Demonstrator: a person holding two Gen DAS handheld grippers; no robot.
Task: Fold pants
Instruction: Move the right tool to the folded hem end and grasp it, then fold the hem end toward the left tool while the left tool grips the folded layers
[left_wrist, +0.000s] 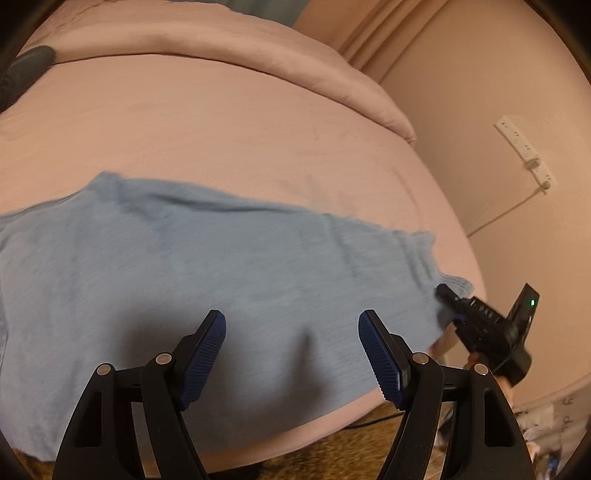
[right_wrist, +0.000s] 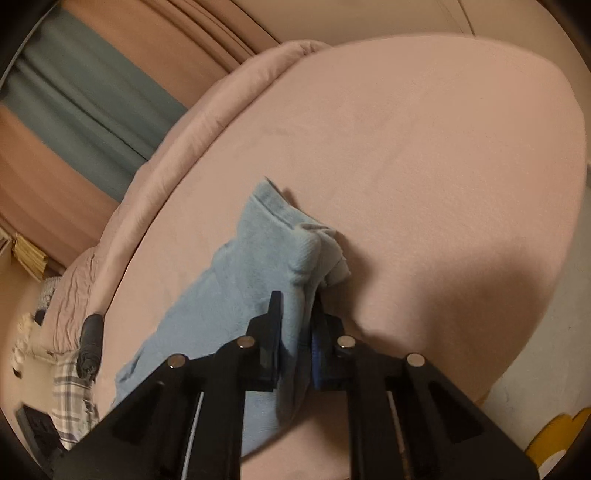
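Light blue pants (left_wrist: 192, 273) lie spread across a pink bed (left_wrist: 229, 140). My left gripper (left_wrist: 291, 325) is open above the near part of the pants, holding nothing. My right gripper (right_wrist: 297, 314) is shut on a bunched end of the pants (right_wrist: 280, 251) and lifts it off the bed (right_wrist: 424, 166). In the left wrist view the right gripper (left_wrist: 448, 299) shows at the right end of the pants, near the bed's edge.
A rolled pink duvet (left_wrist: 258, 48) lies along the far side of the bed. A wall with a white power strip (left_wrist: 526, 153) is at the right. A dark object (right_wrist: 90, 343) and checked cloth (right_wrist: 70, 402) lie at the bed's left side. Brown rug (left_wrist: 332, 454) below.
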